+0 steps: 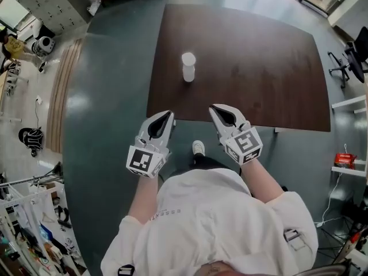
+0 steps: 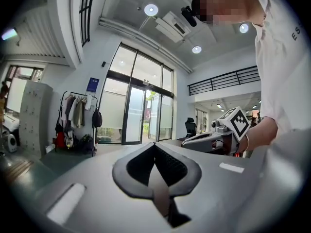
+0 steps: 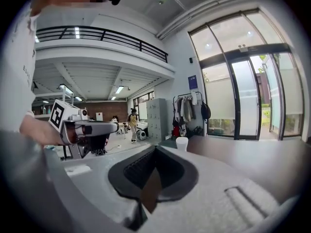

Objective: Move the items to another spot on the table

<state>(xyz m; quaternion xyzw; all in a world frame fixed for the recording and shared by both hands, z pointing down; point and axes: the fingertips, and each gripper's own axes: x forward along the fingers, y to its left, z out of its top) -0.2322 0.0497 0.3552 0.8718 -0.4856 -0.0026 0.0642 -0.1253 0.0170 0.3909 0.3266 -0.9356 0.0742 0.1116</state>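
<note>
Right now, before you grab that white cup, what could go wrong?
1. The white cup is tall, narrow and upright, so a bump could tip it over.
2. The left hand-held gripper and the right hand-held gripper are both shut. Reaching in like that would probably push the cup, not grab it.
3. The cup stands toward the left side of the table, so a tipped cup might roll off.

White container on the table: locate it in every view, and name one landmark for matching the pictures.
Head view: the white container stands upright on the brown table, left of its middle.
Left gripper view: not in it.
Right gripper view: small, just right of centre, at the table's left end.
Shared landmark: the grey lockers, at the left and behind the container.
</note>
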